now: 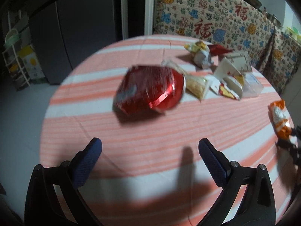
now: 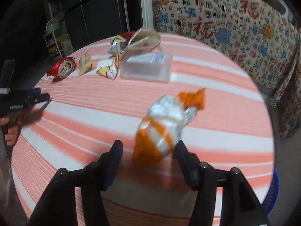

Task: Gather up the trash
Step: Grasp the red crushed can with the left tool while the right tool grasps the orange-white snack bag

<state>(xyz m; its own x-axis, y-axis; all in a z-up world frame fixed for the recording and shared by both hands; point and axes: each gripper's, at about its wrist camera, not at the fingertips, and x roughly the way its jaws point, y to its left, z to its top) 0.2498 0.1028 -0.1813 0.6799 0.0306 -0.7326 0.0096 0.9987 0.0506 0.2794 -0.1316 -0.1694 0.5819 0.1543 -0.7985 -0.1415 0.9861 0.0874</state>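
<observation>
A crushed red can point(image 1: 150, 88) lies on the striped round table point(image 1: 131, 131), ahead of my open, empty left gripper point(image 1: 150, 148). The can also shows in the right wrist view point(image 2: 63, 68) at the far left. An orange and white crumpled wrapper point(image 2: 163, 126) lies just ahead of my open right gripper point(image 2: 148, 150), close to the right fingertip point(image 2: 181, 148); whether they touch is unclear. The wrapper shows at the right edge of the left wrist view point(image 1: 280, 120). A heap of paper and foil wrappers point(image 1: 216, 71) lies further back.
A clear plastic box point(image 2: 146, 66) sits among the wrappers. A patterned cloth covers furniture point(image 2: 235, 24) behind the table. A dark fridge point(image 1: 79, 28) and a white rack point(image 1: 17, 64) stand at the left. A blue bin rim point(image 2: 272, 192) shows at the lower right.
</observation>
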